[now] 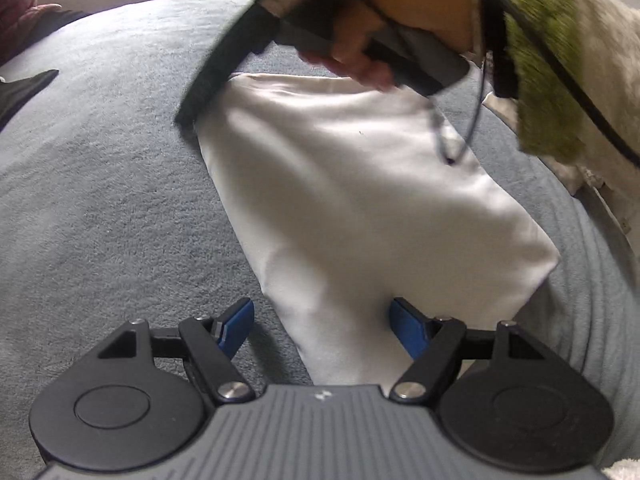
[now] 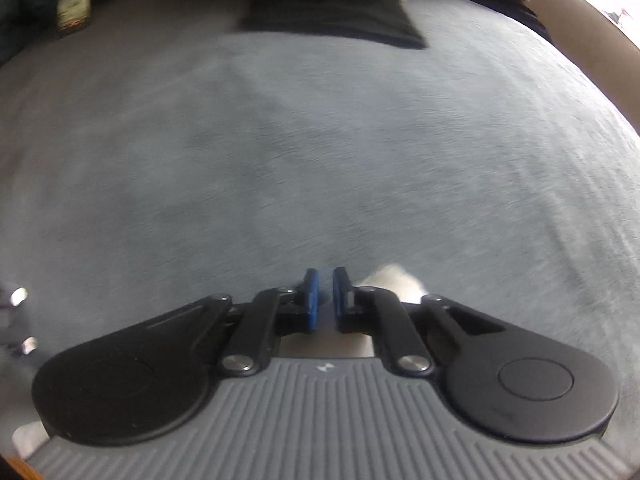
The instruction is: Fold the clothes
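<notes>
A white folded garment [image 1: 360,184] lies flat on a grey-blue blanket [image 1: 100,200]. My left gripper [image 1: 324,324] hangs over its near narrow end, open. The left pad is above the blanket and the right pad above the cloth. A hand [image 1: 360,52] holds my right gripper [image 1: 187,118], blurred, with its dark fingers down at the garment's far left corner. In the right wrist view that gripper [image 2: 326,300] has its blue pads almost together. A bit of the white garment [image 2: 394,280] shows just right of and under them. Nothing white shows between the pads.
A dark folded garment [image 2: 332,12] lies at the blanket's far edge. Another dark piece [image 1: 24,88] and a maroon cloth [image 1: 20,4] sit at the left. A fuzzy green sleeve [image 1: 536,64] and a dangling cable [image 1: 464,140] hang over the garment's right side.
</notes>
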Demonstrator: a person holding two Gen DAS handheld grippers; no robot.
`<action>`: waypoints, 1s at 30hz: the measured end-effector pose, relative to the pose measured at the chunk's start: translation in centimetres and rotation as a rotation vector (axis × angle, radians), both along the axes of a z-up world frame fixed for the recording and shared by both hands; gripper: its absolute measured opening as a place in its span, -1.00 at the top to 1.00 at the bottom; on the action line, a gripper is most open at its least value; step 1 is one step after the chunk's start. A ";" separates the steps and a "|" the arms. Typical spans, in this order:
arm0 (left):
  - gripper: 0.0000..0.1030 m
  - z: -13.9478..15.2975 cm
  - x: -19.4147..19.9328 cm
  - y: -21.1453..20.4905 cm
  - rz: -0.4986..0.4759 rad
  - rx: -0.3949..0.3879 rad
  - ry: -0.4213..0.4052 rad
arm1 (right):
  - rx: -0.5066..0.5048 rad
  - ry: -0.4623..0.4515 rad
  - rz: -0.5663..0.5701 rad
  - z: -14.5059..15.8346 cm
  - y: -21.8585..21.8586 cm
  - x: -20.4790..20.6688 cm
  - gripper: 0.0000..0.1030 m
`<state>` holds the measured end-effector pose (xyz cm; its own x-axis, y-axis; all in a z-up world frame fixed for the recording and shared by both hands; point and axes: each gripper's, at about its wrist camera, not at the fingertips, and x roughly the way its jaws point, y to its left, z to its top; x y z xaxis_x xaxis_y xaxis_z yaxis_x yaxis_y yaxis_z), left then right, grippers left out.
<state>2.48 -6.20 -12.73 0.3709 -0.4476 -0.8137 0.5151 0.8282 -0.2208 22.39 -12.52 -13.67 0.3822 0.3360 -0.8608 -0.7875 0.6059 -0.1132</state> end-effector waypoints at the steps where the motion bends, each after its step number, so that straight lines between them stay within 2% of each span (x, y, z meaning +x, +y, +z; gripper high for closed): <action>1: -0.46 0.0 -0.1 0.1 -0.001 -0.002 0.000 | -0.028 -0.051 -0.057 0.0 -0.1 0.6 0.88; 3: -0.46 -0.1 0.1 0.1 0.003 -0.003 -0.002 | -0.019 -0.109 -0.192 0.7 -1.2 1.6 0.87; 6: -0.46 0.1 0.2 0.3 0.015 -0.005 -0.020 | 0.125 -0.139 -0.354 3.1 -4.8 1.1 0.86; 8: -0.48 0.2 0.6 0.3 0.030 -0.011 -0.028 | 0.213 -0.147 -0.400 4.7 -7.2 -1.2 0.86; 11: -0.48 0.4 1.1 0.2 0.052 -0.019 -0.041 | 0.286 -0.114 -0.426 5.5 -10.5 -5.3 0.85; 16: -0.49 0.4 1.6 -0.8 0.066 0.015 -0.071 | 0.288 -0.054 -0.456 4.1 -13.3 -8.9 0.85; 19: -0.50 0.3 1.7 -1.2 0.077 0.036 -0.071 | 0.286 -0.025 -0.552 2.3 -15.1 -8.0 0.85; 22: -0.50 0.5 1.4 -1.3 0.087 0.053 -0.075 | 0.288 -0.062 -0.696 0.9 -17.3 -6.0 0.89; 26: -0.48 1.3 1.0 -1.3 0.093 0.080 -0.102 | 0.363 -0.117 -0.888 1.8 -20.1 -5.5 0.81; 28: -0.48 2.1 1.0 -1.2 0.097 0.099 -0.133 | 0.437 -0.124 -0.900 3.0 -21.2 -7.1 0.81; 30: -0.48 2.9 1.1 -1.3 0.096 0.116 -0.158 | 0.464 -0.133 -0.868 3.9 -21.4 -9.7 0.81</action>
<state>3.60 -7.47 -9.84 0.5340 -0.3110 -0.7862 0.4536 0.8901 -0.0440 12.73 -33.89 -9.78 0.7393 0.1866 -0.6470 -0.0475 0.9729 0.2264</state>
